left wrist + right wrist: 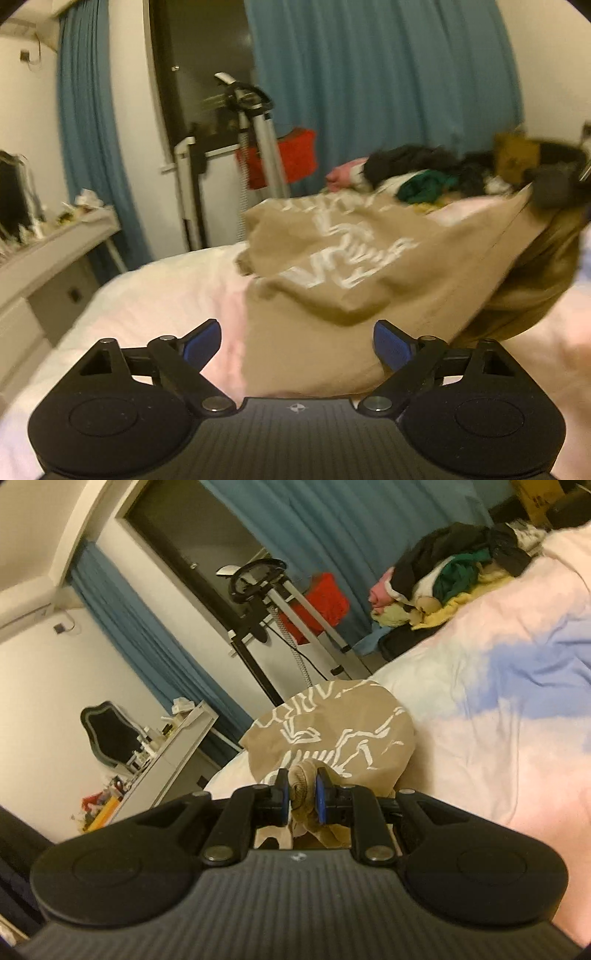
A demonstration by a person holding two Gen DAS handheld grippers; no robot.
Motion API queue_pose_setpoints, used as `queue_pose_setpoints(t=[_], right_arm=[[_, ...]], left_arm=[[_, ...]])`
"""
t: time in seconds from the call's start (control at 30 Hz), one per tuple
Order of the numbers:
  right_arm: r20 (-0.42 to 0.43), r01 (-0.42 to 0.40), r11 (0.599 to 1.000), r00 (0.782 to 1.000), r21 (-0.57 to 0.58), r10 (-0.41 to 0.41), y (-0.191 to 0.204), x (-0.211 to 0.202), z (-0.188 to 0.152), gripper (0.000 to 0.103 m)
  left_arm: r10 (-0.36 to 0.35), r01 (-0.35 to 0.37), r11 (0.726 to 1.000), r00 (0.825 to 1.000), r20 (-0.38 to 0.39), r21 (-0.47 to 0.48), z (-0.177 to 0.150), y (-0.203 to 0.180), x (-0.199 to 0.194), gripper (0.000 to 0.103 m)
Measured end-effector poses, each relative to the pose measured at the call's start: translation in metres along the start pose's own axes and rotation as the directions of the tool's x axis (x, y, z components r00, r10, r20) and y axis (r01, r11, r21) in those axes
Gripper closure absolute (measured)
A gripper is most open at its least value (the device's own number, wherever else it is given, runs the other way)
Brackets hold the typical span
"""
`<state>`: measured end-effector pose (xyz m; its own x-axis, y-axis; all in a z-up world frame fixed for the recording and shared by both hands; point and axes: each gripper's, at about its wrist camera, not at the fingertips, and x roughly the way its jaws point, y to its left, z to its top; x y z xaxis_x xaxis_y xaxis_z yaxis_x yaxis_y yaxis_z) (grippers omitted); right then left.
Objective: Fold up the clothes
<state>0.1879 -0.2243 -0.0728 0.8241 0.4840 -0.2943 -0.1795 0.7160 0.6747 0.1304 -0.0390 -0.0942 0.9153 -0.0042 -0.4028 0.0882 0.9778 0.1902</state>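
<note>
- A tan garment (332,258) with a large white printed design is seen lifted partly off a bed (159,295) covered in pale pink and white bedding.
- In the left wrist view, the garment is stretched along a slanting line: its high end is gathered toward the upper right, and its low end is draped on the bedding just ahead of the left gripper (297,345).
- The white lettering appears upside down and is blurred, so it cannot be read.
- The left gripper is spread wide, blue pads (391,349) apart, with nothing between them; the garment's lower edge lies between and just beyond the fingers.
- The right gripper (302,794) is clenched on a bunched fold of the tan garment, which is pinched between its blue pads (320,794).
- In the right wrist view, the rest of the garment is seen hanging beyond the fingers, toward the bed's near edge.
- A pile of mixed clothes (454,572) lies at the bed's far end, well apart from the garment.
- Blue curtains (369,85) hang behind the bed.
</note>
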Motion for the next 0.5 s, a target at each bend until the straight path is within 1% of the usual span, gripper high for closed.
queue_pose_setpoints(t=[0.1, 0.17, 0.2, 0.23, 0.27, 0.3, 0.33, 0.37, 0.4, 0.47, 0.5], right_arm=[[-0.001, 0.003, 0.999, 1.0, 0.04, -0.003, -0.007, 0.0, 0.0, 0.086], [-0.001, 0.003, 0.998, 1.0, 0.062, -0.003, -0.01, -0.001, 0.0, 0.086], [0.002, -0.002, 0.998, 1.0, 0.069, 0.002, -0.01, -0.002, 0.0, 0.086], [0.008, -0.007, 0.997, 1.0, 0.071, 0.006, -0.009, -0.003, 0.0, 0.086], [0.014, -0.01, 0.997, 1.0, 0.074, 0.009, -0.009, -0.004, 0.0, 0.086], [0.02, -0.01, 0.997, 1.0, 0.074, 0.009, -0.008, -0.005, 0.001, 0.086], [0.025, -0.009, 0.997, 1.0, 0.074, 0.007, -0.008, -0.006, 0.001, 0.086], [0.027, 0.0, 0.997, 1.0, 0.073, -0.002, -0.009, -0.005, 0.001, 0.086], [0.029, 0.009, 0.997, 1.0, 0.071, -0.011, -0.01, -0.004, 0.0, 0.086], [0.032, 0.027, 0.997, 0.999, 0.068, -0.029, -0.012, -0.001, -0.001, 0.086], [0.033, 0.036, 0.997, 0.999, 0.067, -0.038, -0.013, 0.0, -0.001, 0.086]], left_arm=[[-0.088, 0.086, 0.996, 0.994, 0.066, 0.027, 0.001, -0.005, -0.02, 0.004], [-0.134, 0.12, 0.986, 0.984, 0.12, 0.118, -0.002, -0.02, -0.029, 0.001], [-0.137, 0.112, 0.978, 0.982, 0.134, 0.177, -0.004, -0.031, -0.029, 0.001], [-0.113, 0.078, 0.969, 0.984, 0.139, 0.235, -0.009, -0.043, -0.025, 0.001], [-0.06, 0.015, 0.959, 0.987, 0.149, 0.283, -0.014, -0.052, -0.017, 0.001], [-0.007, -0.047, 0.943, 0.987, 0.162, 0.328, -0.019, -0.061, -0.009, 0.001], [0.045, -0.109, 0.922, 0.983, 0.177, 0.372, -0.024, -0.069, -0.001, 0.001], [0.095, -0.171, 0.897, 0.975, 0.2, 0.407, -0.028, -0.076, 0.007, 0.001], [0.141, -0.233, 0.877, 0.961, 0.239, 0.42, -0.03, -0.077, 0.013, 0.001], [0.227, -0.348, 0.835, 0.923, 0.309, 0.426, -0.032, -0.077, 0.024, 0.001], [0.263, -0.379, 0.84, 0.91, 0.32, 0.387, -0.027, -0.071, 0.025, 0.001]])
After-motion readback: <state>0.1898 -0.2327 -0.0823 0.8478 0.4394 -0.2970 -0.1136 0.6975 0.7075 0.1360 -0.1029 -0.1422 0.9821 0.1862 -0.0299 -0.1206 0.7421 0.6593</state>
